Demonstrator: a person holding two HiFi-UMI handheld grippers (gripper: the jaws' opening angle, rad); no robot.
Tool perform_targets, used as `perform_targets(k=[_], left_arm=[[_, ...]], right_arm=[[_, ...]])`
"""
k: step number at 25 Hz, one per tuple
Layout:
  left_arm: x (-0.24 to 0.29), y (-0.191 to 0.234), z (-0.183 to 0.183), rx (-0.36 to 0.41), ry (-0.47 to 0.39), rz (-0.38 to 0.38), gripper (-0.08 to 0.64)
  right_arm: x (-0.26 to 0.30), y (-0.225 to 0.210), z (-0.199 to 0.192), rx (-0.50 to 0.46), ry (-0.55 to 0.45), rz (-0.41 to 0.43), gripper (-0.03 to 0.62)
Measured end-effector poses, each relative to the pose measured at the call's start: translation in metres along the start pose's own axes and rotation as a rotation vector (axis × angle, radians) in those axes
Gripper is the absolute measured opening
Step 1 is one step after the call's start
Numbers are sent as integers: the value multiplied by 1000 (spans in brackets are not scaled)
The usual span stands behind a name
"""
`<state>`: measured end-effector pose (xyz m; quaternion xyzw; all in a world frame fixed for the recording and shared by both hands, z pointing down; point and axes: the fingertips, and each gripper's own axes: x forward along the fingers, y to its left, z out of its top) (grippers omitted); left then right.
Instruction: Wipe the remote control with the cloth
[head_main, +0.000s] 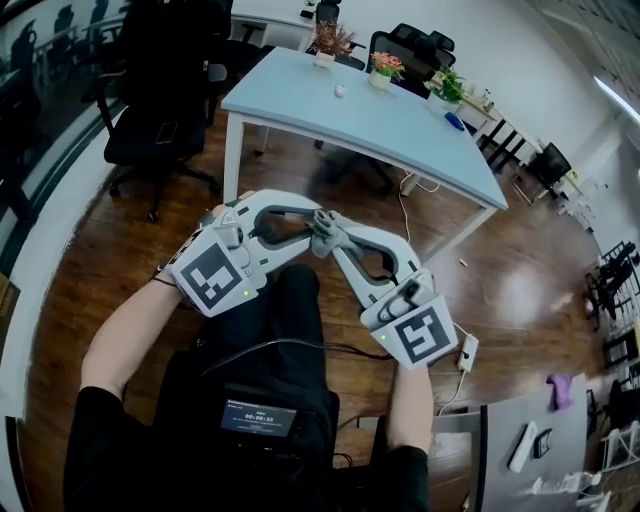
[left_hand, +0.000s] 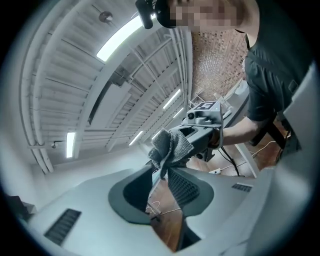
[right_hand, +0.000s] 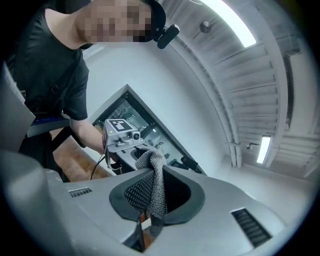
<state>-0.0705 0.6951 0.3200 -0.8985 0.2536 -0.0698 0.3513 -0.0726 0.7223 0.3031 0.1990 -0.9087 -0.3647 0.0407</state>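
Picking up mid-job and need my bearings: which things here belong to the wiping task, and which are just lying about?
Job: cloth, pinched by left hand-held gripper and right hand-held gripper; white bar on grey table, probably the remote.

Lying about: purple thing, floor power strip, potted plants on blue table, office chair.

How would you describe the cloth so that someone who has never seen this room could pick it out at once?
In front of the pale blue table, the left hand-held gripper and the right hand-held gripper meet tip to tip over the wooden floor. Pinched between both is the grey cloth. It is the only soft, woven, crumpled thing among hard white plastic.
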Motion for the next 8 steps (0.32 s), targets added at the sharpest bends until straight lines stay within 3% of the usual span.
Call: perform_targets(k=[8], left_arm=[[-8, -12, 21, 8, -9, 14, 98]], right_arm=[[-14, 10, 19, -7, 12, 5, 25]])
